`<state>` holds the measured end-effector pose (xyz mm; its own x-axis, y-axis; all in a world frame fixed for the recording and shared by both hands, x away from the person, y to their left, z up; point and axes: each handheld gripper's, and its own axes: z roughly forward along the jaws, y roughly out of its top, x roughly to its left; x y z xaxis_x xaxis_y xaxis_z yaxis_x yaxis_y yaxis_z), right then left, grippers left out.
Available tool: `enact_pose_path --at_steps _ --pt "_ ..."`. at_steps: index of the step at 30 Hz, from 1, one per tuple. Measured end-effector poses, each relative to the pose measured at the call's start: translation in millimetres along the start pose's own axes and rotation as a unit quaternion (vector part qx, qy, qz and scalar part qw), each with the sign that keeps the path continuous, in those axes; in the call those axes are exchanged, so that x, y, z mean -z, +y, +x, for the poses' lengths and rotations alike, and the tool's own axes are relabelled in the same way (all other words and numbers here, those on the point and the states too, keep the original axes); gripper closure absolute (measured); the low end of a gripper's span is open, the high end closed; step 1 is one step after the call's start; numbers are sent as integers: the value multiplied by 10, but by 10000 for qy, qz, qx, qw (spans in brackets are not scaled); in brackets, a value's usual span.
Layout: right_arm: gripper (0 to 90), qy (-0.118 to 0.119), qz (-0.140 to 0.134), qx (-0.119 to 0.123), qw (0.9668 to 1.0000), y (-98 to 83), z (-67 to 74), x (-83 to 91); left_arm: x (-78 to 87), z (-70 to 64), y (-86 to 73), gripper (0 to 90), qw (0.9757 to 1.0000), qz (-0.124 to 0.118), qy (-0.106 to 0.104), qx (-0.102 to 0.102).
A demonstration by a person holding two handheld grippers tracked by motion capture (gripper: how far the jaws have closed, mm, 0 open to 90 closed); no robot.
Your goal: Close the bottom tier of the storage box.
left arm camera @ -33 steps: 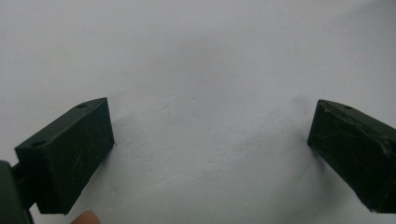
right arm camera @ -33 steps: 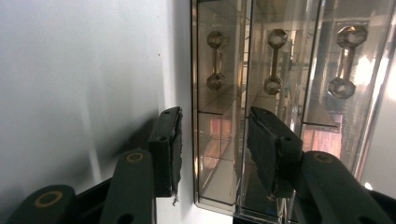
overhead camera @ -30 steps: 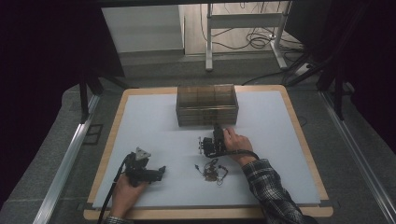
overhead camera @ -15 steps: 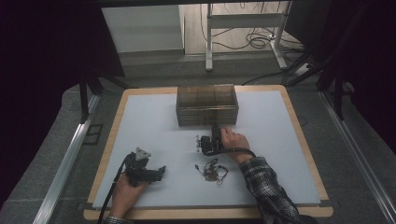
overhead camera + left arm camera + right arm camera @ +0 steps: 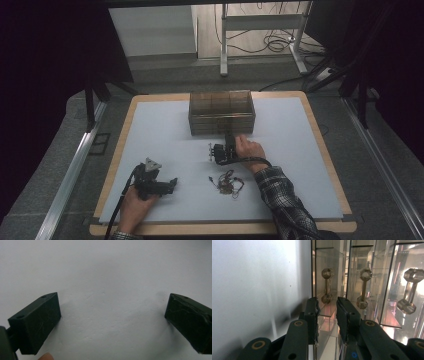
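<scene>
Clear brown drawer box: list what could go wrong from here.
1. The right gripper has just been closing its fingers, with nothing between them; the nearest dumbbell-shaped handle lies just past the tips, so they may shut short of it.
2. The clear brown drawer box stands unheld on the white mat, so a pull might drag the whole box.
3. The plaid sleeve could sweep the small tangle of wires.
</scene>
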<state>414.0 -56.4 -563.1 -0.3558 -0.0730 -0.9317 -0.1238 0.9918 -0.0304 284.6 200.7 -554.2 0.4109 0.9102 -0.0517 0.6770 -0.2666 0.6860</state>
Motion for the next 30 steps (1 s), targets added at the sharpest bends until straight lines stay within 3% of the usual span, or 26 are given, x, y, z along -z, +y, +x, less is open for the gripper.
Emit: enact_pose_path --at_steps 15,30 --pt "756 -14 44 38 10000 37 22 -61 0 0 0 5 10000 -1 0 0" --pt "786 -195 -28 143 9997 32 47 -81 0 0 0 5 10000 -2 0 -1"
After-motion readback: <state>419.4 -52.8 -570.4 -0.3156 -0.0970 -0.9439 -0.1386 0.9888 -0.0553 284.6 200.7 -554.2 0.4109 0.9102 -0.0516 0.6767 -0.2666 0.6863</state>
